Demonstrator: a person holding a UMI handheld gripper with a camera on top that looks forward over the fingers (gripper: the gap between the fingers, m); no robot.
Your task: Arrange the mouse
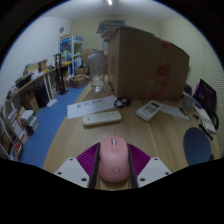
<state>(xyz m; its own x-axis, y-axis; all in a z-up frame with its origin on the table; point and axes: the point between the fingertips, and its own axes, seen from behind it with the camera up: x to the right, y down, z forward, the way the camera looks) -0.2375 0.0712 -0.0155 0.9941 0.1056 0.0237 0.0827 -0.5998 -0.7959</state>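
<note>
- The gripper (115, 172) sits low at 6 o'clock from where I stand, its two fingers reaching forward over the wooden bench (90, 138).
- A pink mouse (115, 158) lies between the fingers, long axis pointing away toward 12 o'clock.
- The purple pads (89, 157) press against the mouse on both sides, so the gripper is clenched on it; I see no gap at either flank.
- Whether the mouse rests on the bench or is lifted just clear of it, I cannot tell.
- Beyond the fingers, toward 12 o'clock, a pale keyboard (102, 118) lies crosswise on the bench, well apart from the mouse.
- At about 1 o'clock from the mouse, a white flat device (149, 110) rests on the bench at a slant.
- Between the keyboard and that device, a dark coiled cable (122, 102) lies near the base of a big cardboard box (145, 62).
- The cardboard box stands upright at the far edge of the bench, filling the 12 to 1 o'clock stretch.
- Left of the box, around 11 o'clock, a clear jug-like vessel (95, 66) stands upright.
- At 3 o'clock a screen (207, 96) glows purple, and a blue chair back (198, 146) shows nearer, at 4 o'clock.
- At 9 o'clock, shelves (28, 88) with books line the wall above a blue floor (38, 130).
</note>
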